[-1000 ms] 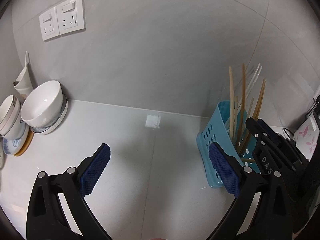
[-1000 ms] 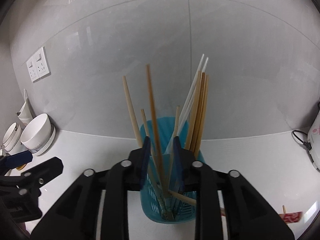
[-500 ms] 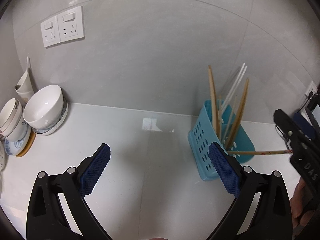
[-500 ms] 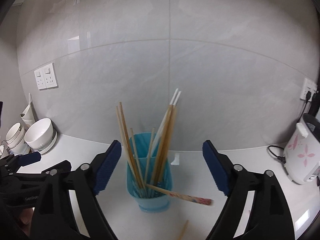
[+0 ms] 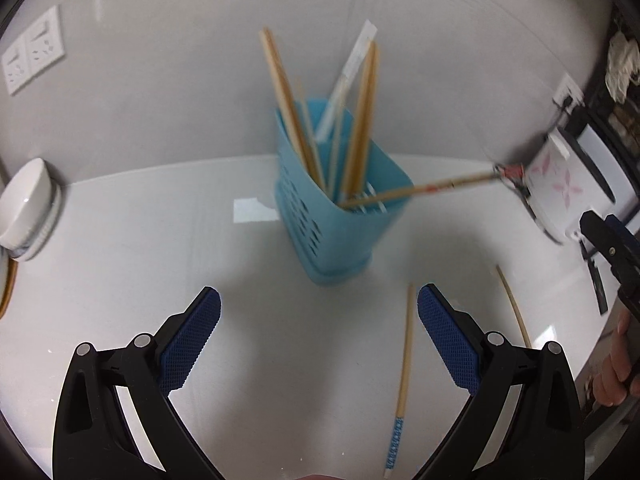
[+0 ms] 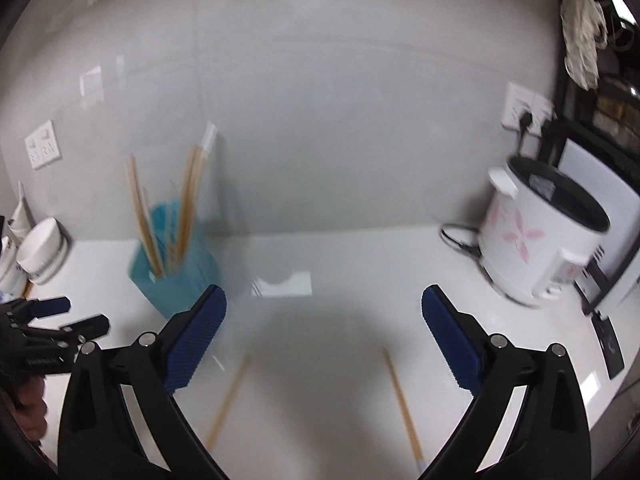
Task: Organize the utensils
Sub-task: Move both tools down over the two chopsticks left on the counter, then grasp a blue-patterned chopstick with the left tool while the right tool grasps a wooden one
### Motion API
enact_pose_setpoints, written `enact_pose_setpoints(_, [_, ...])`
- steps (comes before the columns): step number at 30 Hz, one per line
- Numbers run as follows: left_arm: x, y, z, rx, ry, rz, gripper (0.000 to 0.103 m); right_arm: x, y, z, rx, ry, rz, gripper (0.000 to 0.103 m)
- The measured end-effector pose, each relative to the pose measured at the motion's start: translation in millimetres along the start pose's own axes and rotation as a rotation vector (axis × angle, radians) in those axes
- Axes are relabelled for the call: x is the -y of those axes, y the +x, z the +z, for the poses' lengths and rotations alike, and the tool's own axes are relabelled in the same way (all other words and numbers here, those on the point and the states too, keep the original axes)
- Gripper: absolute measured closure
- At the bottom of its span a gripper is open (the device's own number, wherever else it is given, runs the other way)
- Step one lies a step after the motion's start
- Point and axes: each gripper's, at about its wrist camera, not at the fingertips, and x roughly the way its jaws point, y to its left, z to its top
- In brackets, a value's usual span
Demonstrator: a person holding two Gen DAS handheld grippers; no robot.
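A blue perforated utensil holder point(image 5: 340, 216) stands on the white counter with several wooden chopsticks point(image 5: 360, 120) upright in it; one chopstick point(image 5: 420, 188) leans out over its rim to the right. It shows blurred at the left of the right wrist view point(image 6: 176, 276). Two chopsticks lie loose on the counter point(image 5: 405, 364) point(image 5: 514, 306), also seen in the right wrist view point(image 6: 230, 396) point(image 6: 402, 396). My left gripper point(image 5: 319, 340) is open and empty in front of the holder. My right gripper point(image 6: 323, 340) is open and empty above the loose chopsticks.
A white rice cooker with pink flowers point(image 6: 540, 236) stands at the right with its cord point(image 6: 456, 236). White bowls point(image 5: 26, 204) are stacked at the far left. Wall sockets point(image 5: 32, 54) sit on the grey backsplash. A dark flat object point(image 6: 608, 340) lies by the counter's right edge.
My right gripper opened, let go of the chopsticks in the holder and pulled back to the right. The left gripper turned towards the holder. Two loose chopsticks came into view.
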Motion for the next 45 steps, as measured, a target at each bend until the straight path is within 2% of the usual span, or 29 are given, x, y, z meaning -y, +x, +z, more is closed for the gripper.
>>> enact_pose_setpoints(3, [13.2,16.7,-8.9,-0.064,0.003,-0.024,0.006,24.9,18.9,-20.5,-0.106,-0.015,-0.012,0.009])
enact_pose_setpoints(5, [22.1,26.1,-15.0,-0.095,0.014,-0.033,0.006,35.6,26.6,-30.9,-0.147,-0.02,-0.013,0.009])
enact_pose_setpoints(13, [44.0,53.9,-47.3,-0.211,0.042,-0.013,0.006,70.7,59.5,-75.4,-0.385,-0.076,0.0,0.009])
enact_pose_setpoints(19, [55.5,67.5,-68.8,-0.275,0.064,0.014,0.006,75.1,79.8,-97.7,-0.537,-0.12,0.03,0.02])
enact_pose_setpoints(30, [64.4,91.8,-94.2,-0.367,0.089,0.079,0.008,82.1,103.4,-121.4,-0.729,-0.118,0.034,0.036])
enact_pose_setpoints(35, [66.2,98.2,-99.9,-0.404,0.091,0.094,0.022,85.5,111.1,-128.7,-0.794,-0.12,0.036,0.046])
enact_pose_setpoints(39, [68.7,98.7,-100.9,-0.419,0.098,0.11,0.028,85.9,112.1,-126.9,-0.814,-0.115,0.051,0.053])
enact_pose_setpoints(42, [71.5,97.4,-99.4,-0.436,0.102,0.112,0.04,84.8,109.9,-125.7,-0.844,-0.105,0.062,0.063])
enact_pose_setpoints(44, [73.3,96.1,-98.6,-0.454,0.105,0.114,0.055,83.5,110.2,-124.3,-0.853,-0.105,0.063,0.069])
enact_pose_setpoints(45, [75.7,95.7,-98.0,-0.464,0.109,0.115,0.059,83.1,110.5,-123.6,-0.856,-0.106,0.064,0.071])
